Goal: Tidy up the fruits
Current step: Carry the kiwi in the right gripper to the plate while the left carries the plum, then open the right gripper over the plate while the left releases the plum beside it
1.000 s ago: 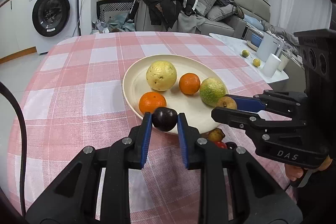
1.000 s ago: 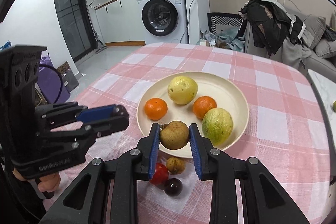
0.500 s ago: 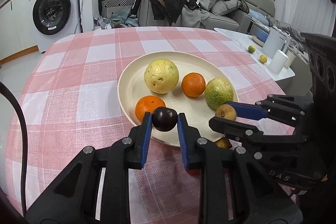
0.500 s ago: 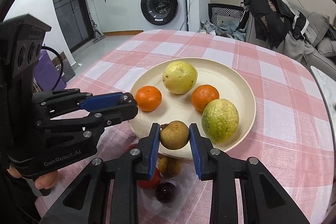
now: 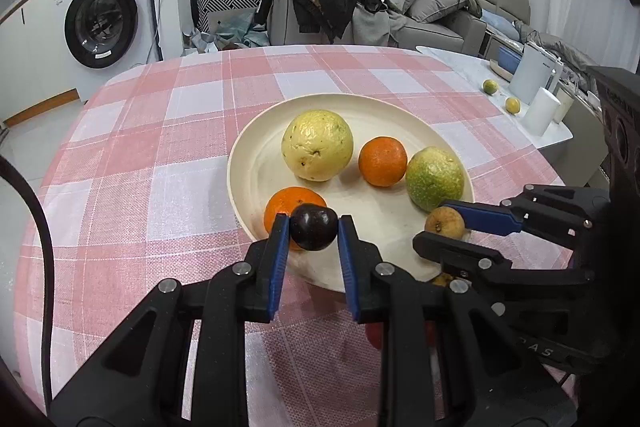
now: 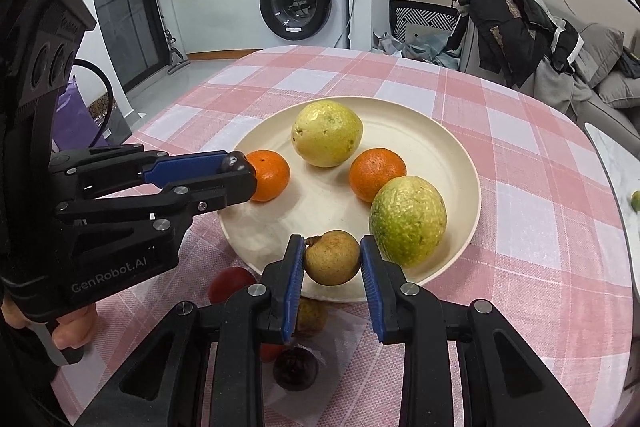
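A cream plate (image 5: 256,163) (image 6: 448,147) on the pink checked table holds a yellow guava (image 5: 317,145) (image 6: 327,132), two oranges (image 5: 382,161) (image 5: 286,205) and a green guava (image 5: 434,178) (image 6: 407,219). My left gripper (image 5: 313,227) is shut on a dark plum (image 5: 313,227) over the plate's near rim, next to the near orange (image 6: 269,175). My right gripper (image 6: 332,258) is shut on a small brown pear (image 6: 332,257) (image 5: 444,222) over the near rim, beside the green guava.
Off the plate, near me, lie a red fruit (image 6: 230,283), a second brown fruit (image 6: 312,315) and a dark plum (image 6: 295,370). A side table (image 5: 460,63) at the right carries white cups (image 5: 541,110) and two small fruits. A washing machine (image 5: 106,17) and a sofa stand behind.
Both grippers have moved forward over the plate's near rim with their fruits held. The plate and its fruits have not shifted.
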`<state>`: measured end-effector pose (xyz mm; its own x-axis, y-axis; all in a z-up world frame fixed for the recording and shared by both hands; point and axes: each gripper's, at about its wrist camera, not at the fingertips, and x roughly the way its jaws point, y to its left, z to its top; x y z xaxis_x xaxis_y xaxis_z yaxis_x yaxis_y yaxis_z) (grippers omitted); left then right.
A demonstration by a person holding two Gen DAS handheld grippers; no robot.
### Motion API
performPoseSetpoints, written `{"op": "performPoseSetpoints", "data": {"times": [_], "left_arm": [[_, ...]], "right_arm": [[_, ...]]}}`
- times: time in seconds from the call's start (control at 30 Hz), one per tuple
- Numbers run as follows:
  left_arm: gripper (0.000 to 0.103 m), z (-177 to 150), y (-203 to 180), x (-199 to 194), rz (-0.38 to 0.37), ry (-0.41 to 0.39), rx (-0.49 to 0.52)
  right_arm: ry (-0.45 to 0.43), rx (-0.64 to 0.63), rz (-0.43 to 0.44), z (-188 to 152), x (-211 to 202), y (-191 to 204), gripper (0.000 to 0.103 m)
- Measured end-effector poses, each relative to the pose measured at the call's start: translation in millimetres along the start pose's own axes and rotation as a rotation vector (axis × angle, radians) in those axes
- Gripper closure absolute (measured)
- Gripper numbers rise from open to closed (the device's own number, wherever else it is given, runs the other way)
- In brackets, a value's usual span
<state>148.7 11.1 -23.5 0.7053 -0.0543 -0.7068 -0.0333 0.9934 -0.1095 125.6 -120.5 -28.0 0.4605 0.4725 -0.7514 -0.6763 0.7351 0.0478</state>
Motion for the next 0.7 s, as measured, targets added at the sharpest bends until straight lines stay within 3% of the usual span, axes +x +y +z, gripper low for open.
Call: {"op": "performPoseSetpoints", "data": {"times": [0.5,0.6,0.7], "left_arm": [[0.081,-2,-10,5,0.026,0.008,0.055],[0.081,-4,-11,2,0.032,0.002,0.053],[0.08,-6,-10,-6,0.024,-0.016,0.046]], "right_arm": [[-0.006,-0.04,-0.057,-3,3,3,0.074],[-0.029,-0.053,-0.062,-2,-3,4,0.07],[-0.057,-0.041,-0.047,0,-12,0,0.057]]}}
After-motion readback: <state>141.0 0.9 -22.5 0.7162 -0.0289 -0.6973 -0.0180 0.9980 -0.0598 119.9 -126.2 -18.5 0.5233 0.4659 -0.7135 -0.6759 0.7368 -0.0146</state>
